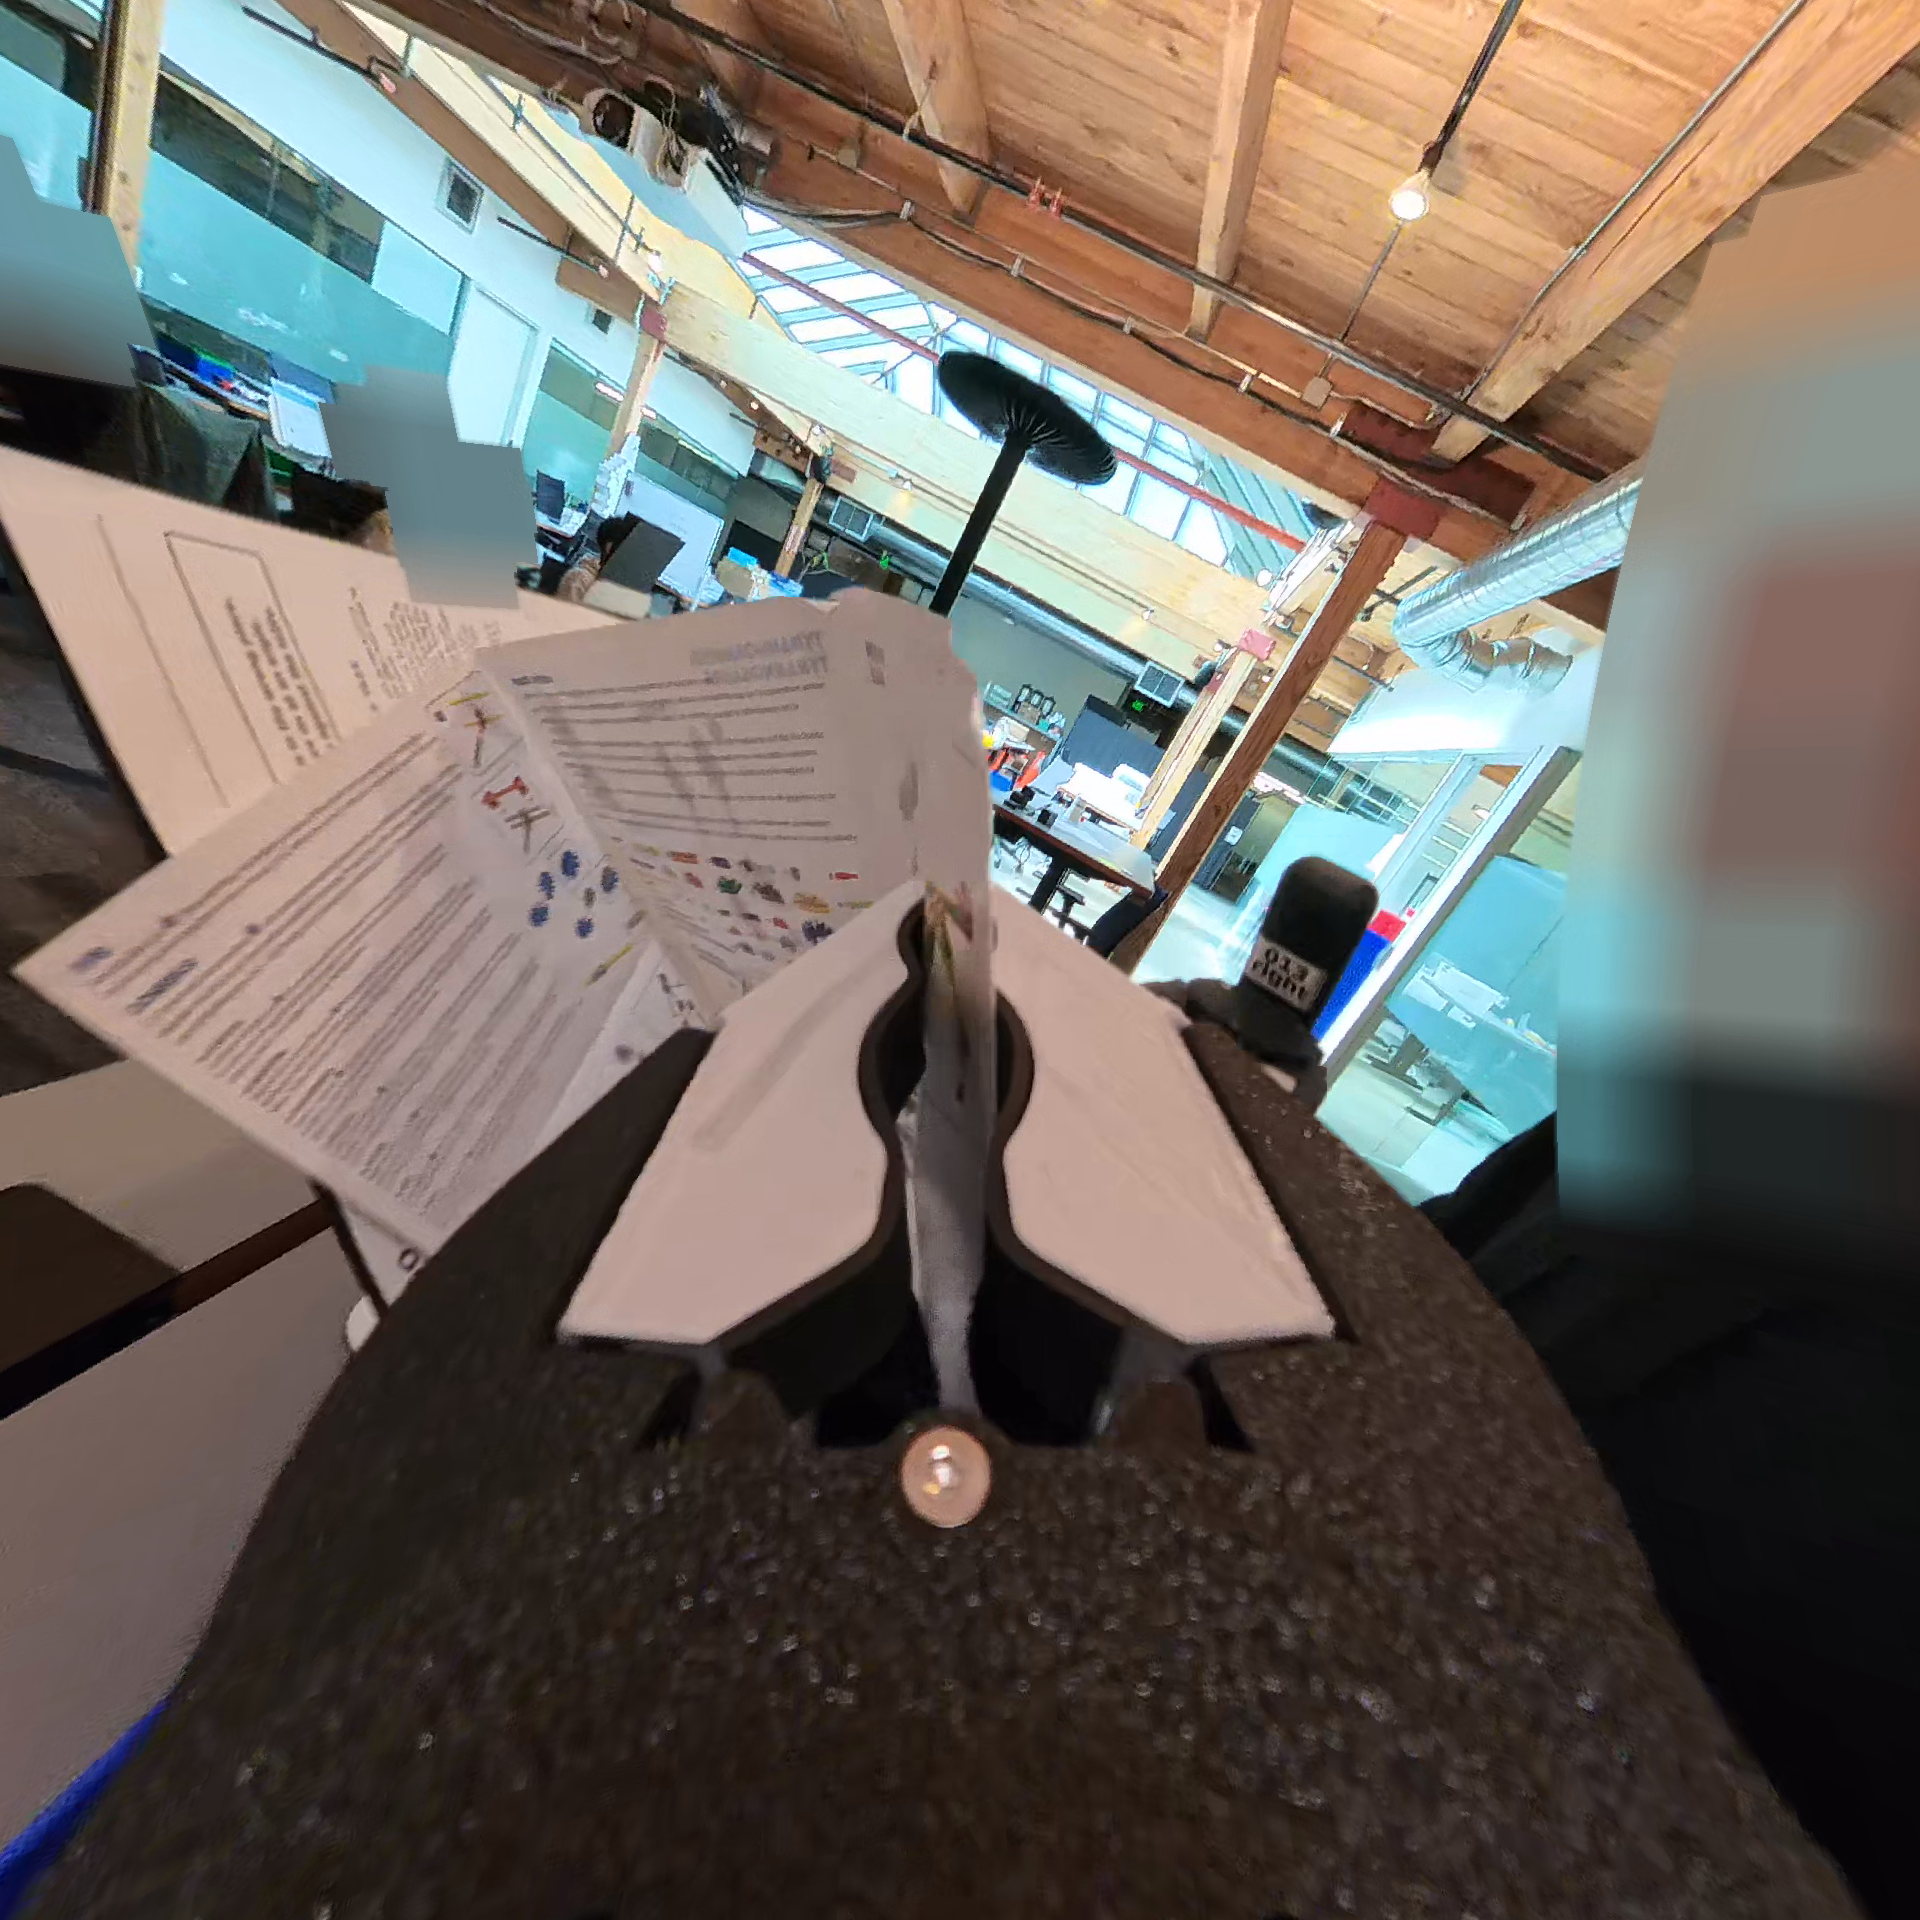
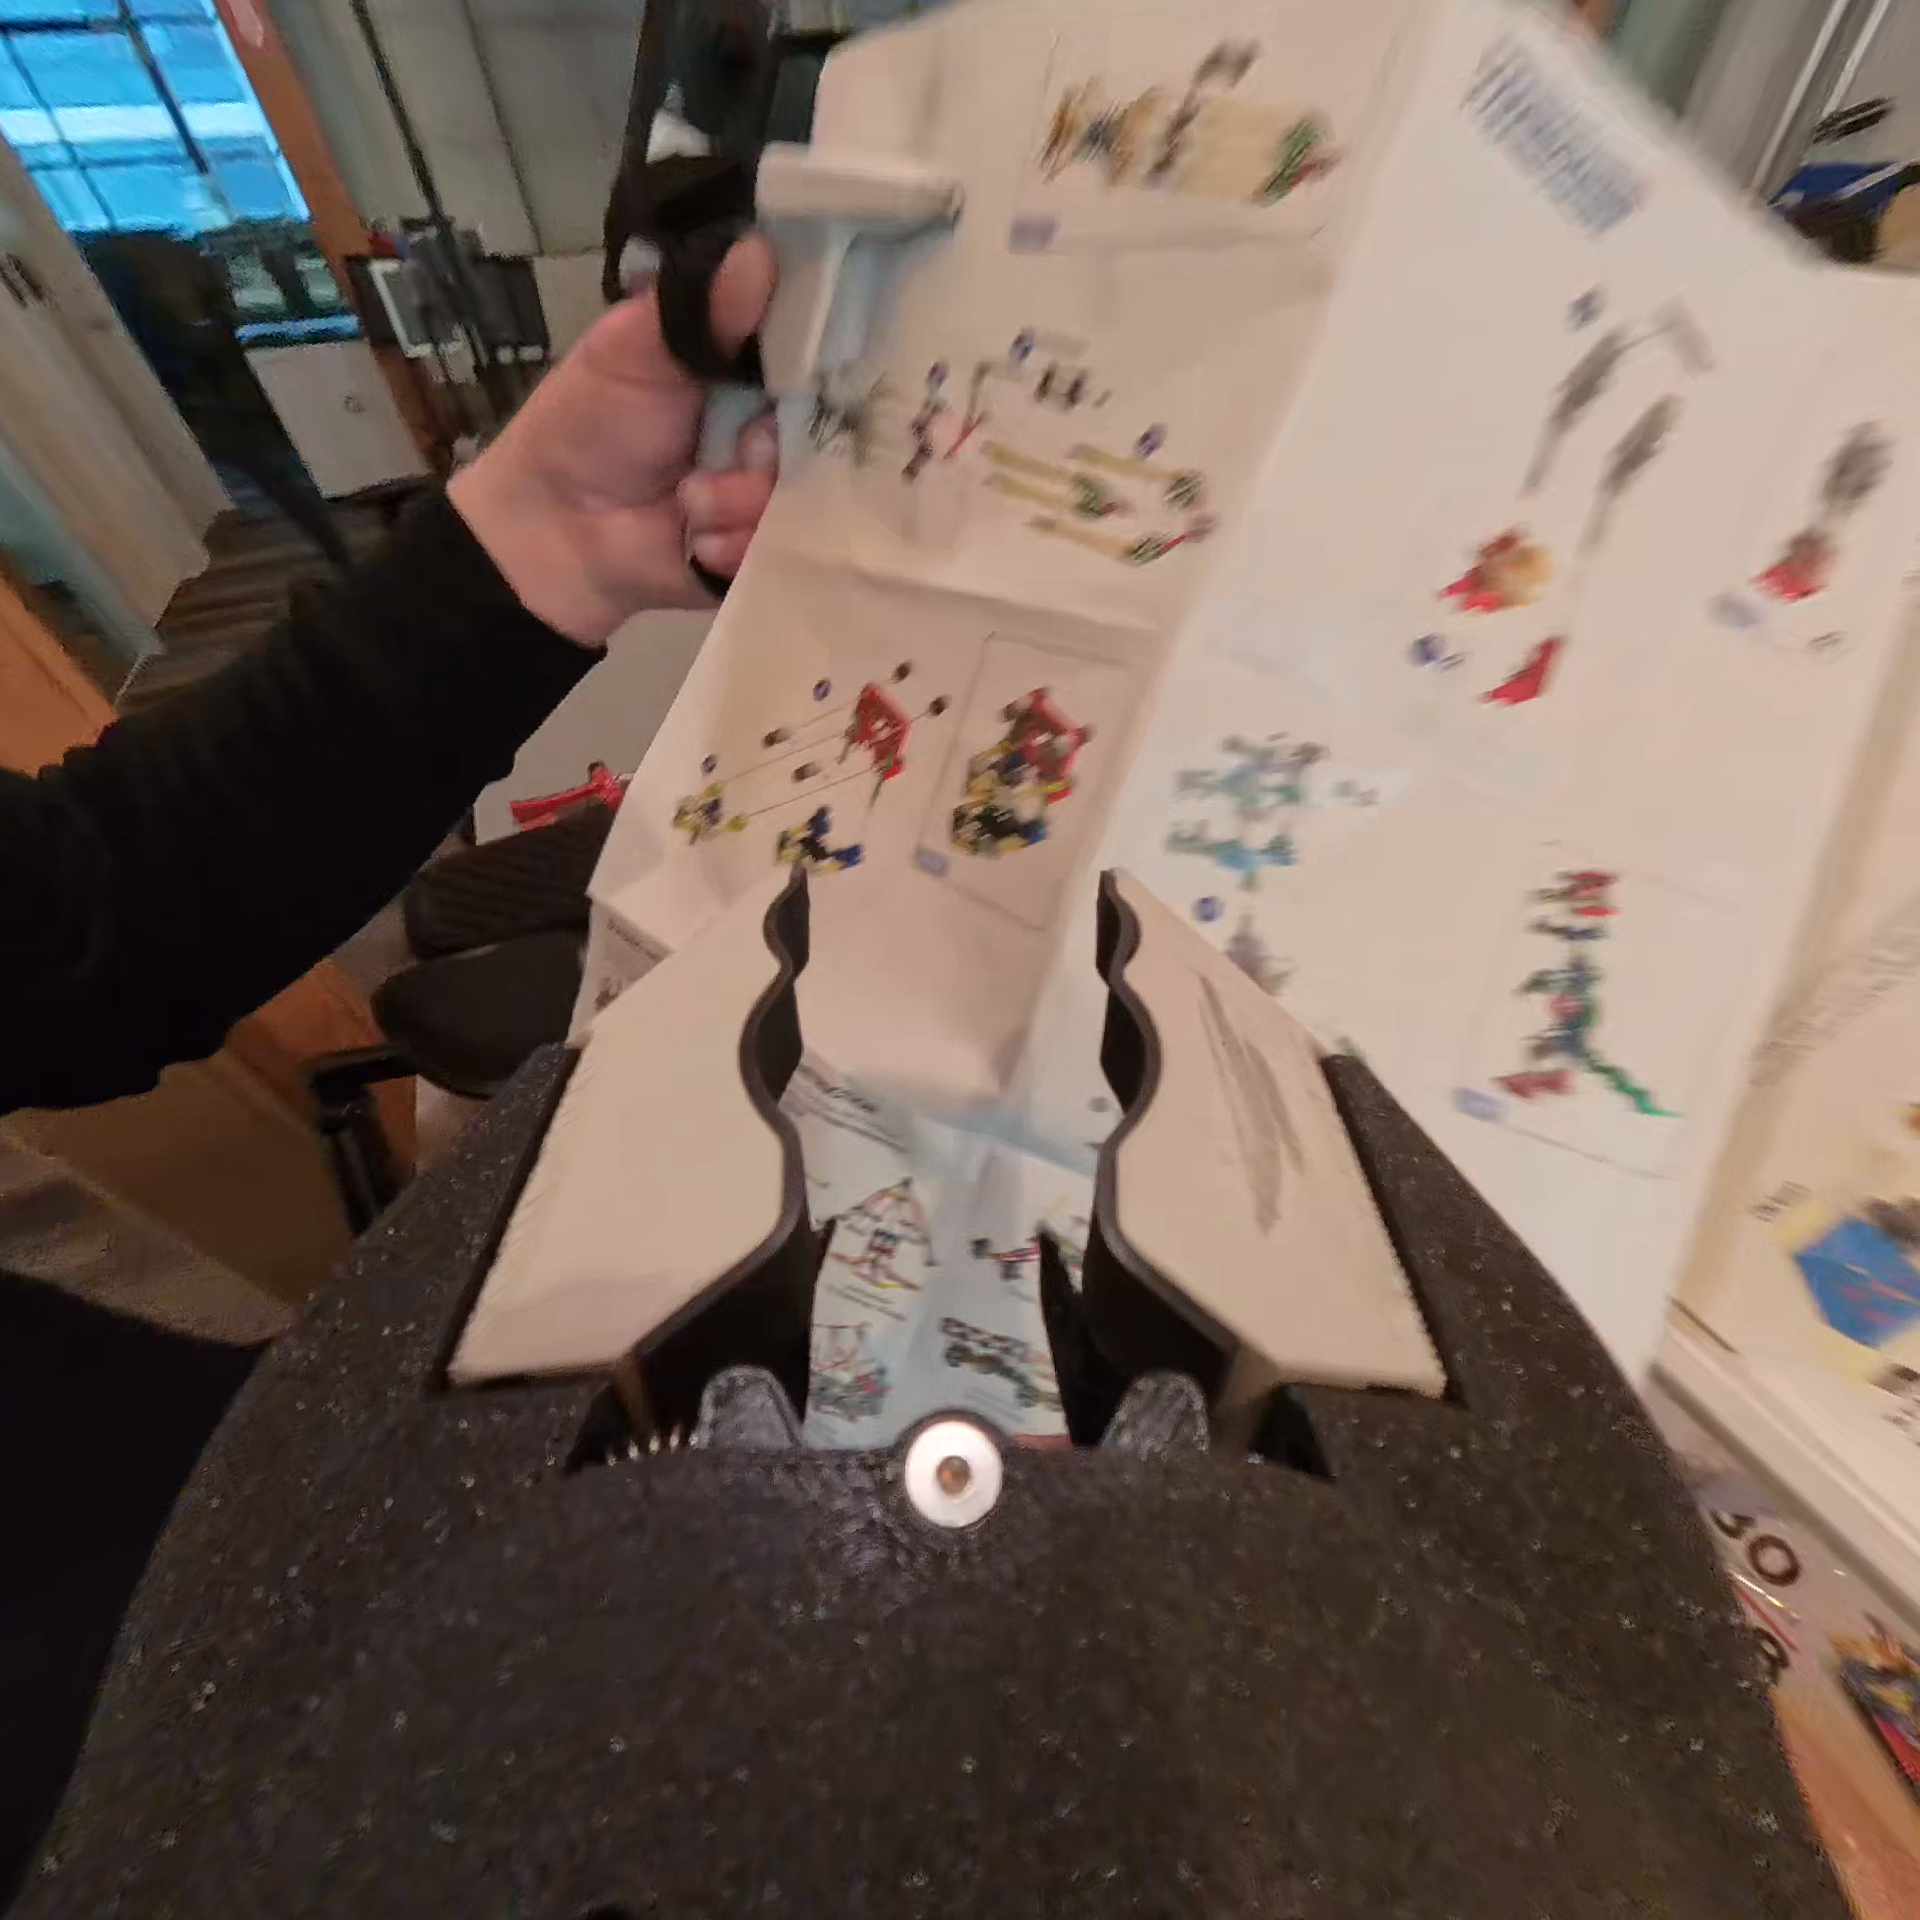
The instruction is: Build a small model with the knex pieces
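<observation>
A large folded instruction sheet [image 1: 675, 769] with coloured pictures of building parts is held up in the air. My left gripper [image 1: 951, 914] is shut on one edge of it, and the paper stands pinched between the white fingers. In the right wrist view the same sheet [image 2: 1351, 623] hangs unfolded and blurred, filling the upper right. My right gripper [image 2: 951, 894] is open, with a lower fold of the sheet lying between its fingers untouched. The left gripper [image 2: 831, 281] shows at the sheet's top left edge, held by a hand [image 2: 603, 468] in a black sleeve.
A second white printed sheet [image 1: 208, 644] lies tilted at the left above a white table [image 1: 104, 1455]. A black floor lamp [image 1: 1023, 416] and a wooden post [image 1: 1278, 748] stand behind. A red part [image 2: 566, 800], black chair [image 2: 488, 935] and picture box [image 2: 1849, 1278] sit below. Some 20 centimetres of space lies between my two pairs of fingers.
</observation>
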`<state>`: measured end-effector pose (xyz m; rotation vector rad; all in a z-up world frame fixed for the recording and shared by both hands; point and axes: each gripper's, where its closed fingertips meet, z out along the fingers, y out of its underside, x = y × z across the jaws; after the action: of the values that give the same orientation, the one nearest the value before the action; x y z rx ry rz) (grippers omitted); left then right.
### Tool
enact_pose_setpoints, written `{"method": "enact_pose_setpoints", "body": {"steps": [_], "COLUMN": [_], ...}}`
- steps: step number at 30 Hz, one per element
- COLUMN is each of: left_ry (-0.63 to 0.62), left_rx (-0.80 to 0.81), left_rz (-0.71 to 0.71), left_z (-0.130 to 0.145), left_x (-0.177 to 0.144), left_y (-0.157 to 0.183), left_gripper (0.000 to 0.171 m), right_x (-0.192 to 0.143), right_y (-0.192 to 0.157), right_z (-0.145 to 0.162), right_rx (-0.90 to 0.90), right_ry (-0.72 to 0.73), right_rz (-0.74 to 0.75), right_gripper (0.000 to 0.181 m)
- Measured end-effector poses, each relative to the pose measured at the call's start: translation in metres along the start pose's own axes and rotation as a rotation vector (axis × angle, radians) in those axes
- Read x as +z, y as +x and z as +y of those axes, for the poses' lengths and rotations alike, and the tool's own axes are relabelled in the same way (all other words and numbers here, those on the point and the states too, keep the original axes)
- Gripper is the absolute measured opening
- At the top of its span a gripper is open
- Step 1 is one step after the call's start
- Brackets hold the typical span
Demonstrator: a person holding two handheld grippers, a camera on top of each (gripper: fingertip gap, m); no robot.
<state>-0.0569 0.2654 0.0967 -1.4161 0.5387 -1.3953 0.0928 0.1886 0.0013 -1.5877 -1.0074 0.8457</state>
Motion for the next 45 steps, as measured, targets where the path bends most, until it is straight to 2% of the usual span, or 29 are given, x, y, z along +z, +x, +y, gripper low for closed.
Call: {"method": "enact_pose_setpoints", "body": {"steps": [3, 7, 10, 14, 20, 21, 23, 27, 31, 39, 43, 45], "left_ry": [0.01, 0.056, 0.06, 0.087, 0.172, 0.171, 0.187, 0.234, 0.291, 0.259, 0.242, 0.224], "left_rx": [0.028, 0.042, 0.057, 0.046, -0.009, -0.015, -0.019, -0.025, -0.015, 0.08, 0.115, 0.108], "left_rz": [0.017, 0.018, 0.025, 0.022, -0.011, -0.005, -0.002, 0.012, 0.045, 0.103, 0.074, 0.07], "left_z": [-0.004, -0.009, -0.005, -0.007, -0.012, -0.011, -0.011, -0.02, -0.036, -0.059, -0.074, -0.076], "left_x": [0.015, 0.04, 0.062, 0.076, 0.076, 0.078, 0.081, 0.088, 0.094, 0.13, 0.143, 0.148], "left_y": [0.022, 0.049, 0.066, 0.073, 0.066, 0.068, 0.073, 0.083, 0.098, 0.128, 0.122, 0.118], "left_gripper": [0.0, 0.0, 0.0, 0.0, 0.0, 0.0, 0.0, 0.0, 0.0, 0.012, 0.027, 0.047], "right_x": [0.023, 0.031, 0.038, 0.046, 0.052, 0.049, 0.039, 0.008, -0.027, -0.086, -0.112, -0.126], "right_y": [-0.017, -0.042, -0.052, -0.059, -0.054, -0.052, -0.046, -0.028, -0.015, 0.009, 0.022, 0.03], "right_z": [0.016, 0.003, -0.005, -0.006, 0.014, 0.015, 0.011, -0.005, -0.025, -0.077, -0.105, -0.12], "right_rx": [-0.01, -0.046, -0.148, -0.399, -0.62, -0.63, -0.658, -0.667, -0.721, -0.644, -0.506, -0.479], "right_ry": [-0.056, -0.019, -0.028, -0.088, -0.208, -0.205, -0.183, -0.132, -0.087, -0.049, 0.002, 0.02], "right_rz": [-0.018, 0.011, 0.14, 0.379, 0.604, 0.624, 0.674, 0.76, 0.811, 0.744, 0.634, 0.629], "right_gripper": [0.063, 0.084, 0.099, 0.116, 0.118, 0.115, 0.09, 0.055, 0.001, 0.0, 0.0, 0.0]}}
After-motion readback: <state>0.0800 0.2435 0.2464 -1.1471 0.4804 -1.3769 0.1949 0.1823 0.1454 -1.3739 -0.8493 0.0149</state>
